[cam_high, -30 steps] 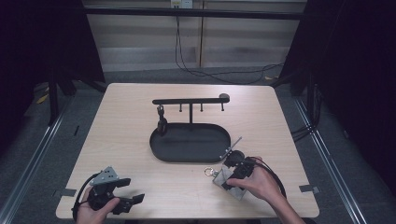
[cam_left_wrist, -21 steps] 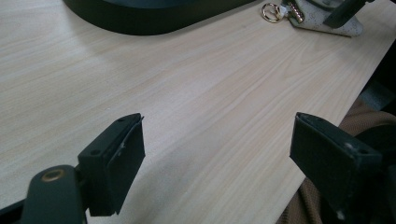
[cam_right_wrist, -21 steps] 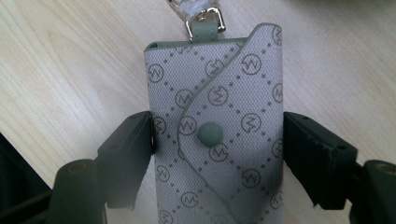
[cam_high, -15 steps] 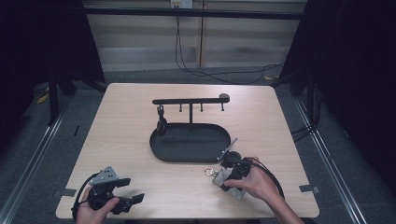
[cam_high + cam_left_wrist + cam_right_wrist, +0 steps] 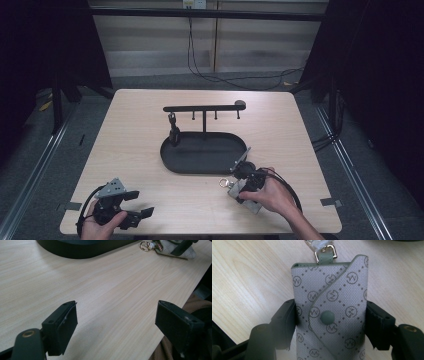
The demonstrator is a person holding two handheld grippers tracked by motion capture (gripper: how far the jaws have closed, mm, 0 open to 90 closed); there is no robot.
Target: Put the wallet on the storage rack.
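Gripping one key pouch [image 5: 329, 315], right tongs [image 5: 329, 325]

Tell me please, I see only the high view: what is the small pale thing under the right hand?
Observer: A grey key pouch with a printed monogram pattern, lying between the jaws of the right gripper, which close on its two sides.
Operator: Is the pouch open or closed?
Observer: Closed: its flap is folded over and fastened by a round green snap.
Operator: And the shiny ring near it?
Observer: In the left gripper view a gold-coloured ring lies on the table at the pouch's end, beside the black tray.
Operator: Does the left gripper hold something?
Observer: No, its jaws stand wide apart over bare wood.
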